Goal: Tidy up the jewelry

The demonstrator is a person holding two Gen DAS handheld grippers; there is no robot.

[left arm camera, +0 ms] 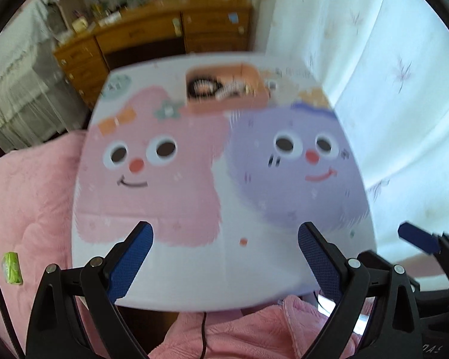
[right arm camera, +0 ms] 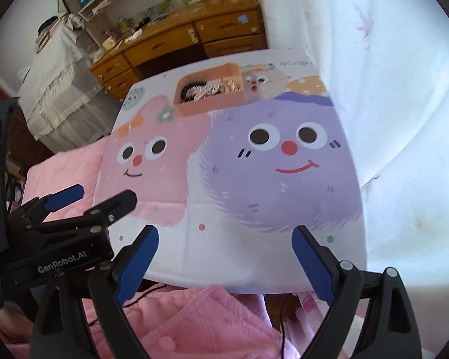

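Jewelry (right arm camera: 208, 89) is lying heaped inside an orange box (right arm camera: 206, 106) at the far edge of the table (right arm camera: 254, 272), evidently collected there for storage: a dark beaded loop at left, pale and gold pieces at right. Both grippers are hovering above the near edge, presumably finished. Left gripper (left arm camera: 224, 258) and right gripper (right arm camera: 226, 261) are each standing wide apart, gripping nothing.

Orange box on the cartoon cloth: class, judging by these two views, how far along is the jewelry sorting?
Looks done: the orange box at the far edge of the table holds black, white and gold pieces, and no loose jewelry shows elsewhere. In hand: nothing; the left tongs and right tongs are open and empty. Left: nothing visible.
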